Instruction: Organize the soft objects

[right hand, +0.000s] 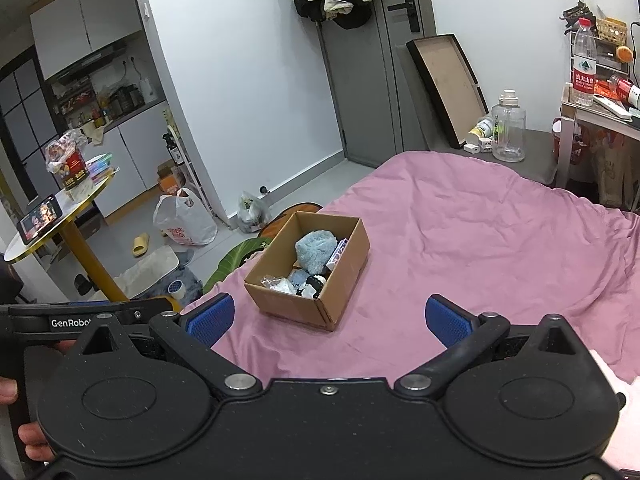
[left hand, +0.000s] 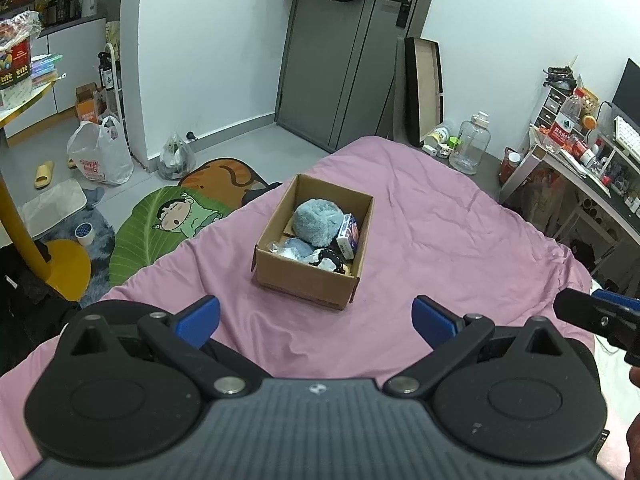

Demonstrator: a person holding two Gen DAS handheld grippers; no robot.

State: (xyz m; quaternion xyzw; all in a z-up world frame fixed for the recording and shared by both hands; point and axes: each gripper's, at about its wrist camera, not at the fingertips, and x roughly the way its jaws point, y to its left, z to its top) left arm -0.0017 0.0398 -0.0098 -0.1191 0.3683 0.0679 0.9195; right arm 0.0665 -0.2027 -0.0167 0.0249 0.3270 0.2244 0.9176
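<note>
An open cardboard box [left hand: 304, 282] [right hand: 344, 280] sits on the pink bedsheet [left hand: 440, 240] [right hand: 480, 248]. Inside lie a fluffy blue plush [left hand: 318, 220] [right hand: 315, 254], a small printed carton [left hand: 347, 236] [right hand: 338, 254], and several small soft items, black, white and pale blue [left hand: 320, 258] [right hand: 304, 284]. My left gripper [left hand: 316, 322] hovers open just short of the box, nothing between its blue pads. My right gripper [right hand: 330, 318] is also open and empty, close to the box's near corner. In the left wrist view the right gripper's tip [left hand: 592, 312] shows at the right edge.
Beyond the bed's left edge lie cartoon floor mats [left hand: 172, 216], a white plastic bag [left hand: 100, 152] [right hand: 184, 220], a slipper [left hand: 43, 174] and a round yellow-legged table [right hand: 60, 216]. A grey door [left hand: 340, 60], a leaning frame [left hand: 424, 84], a clear jug [left hand: 474, 142] and a cluttered desk [left hand: 592, 152] stand behind.
</note>
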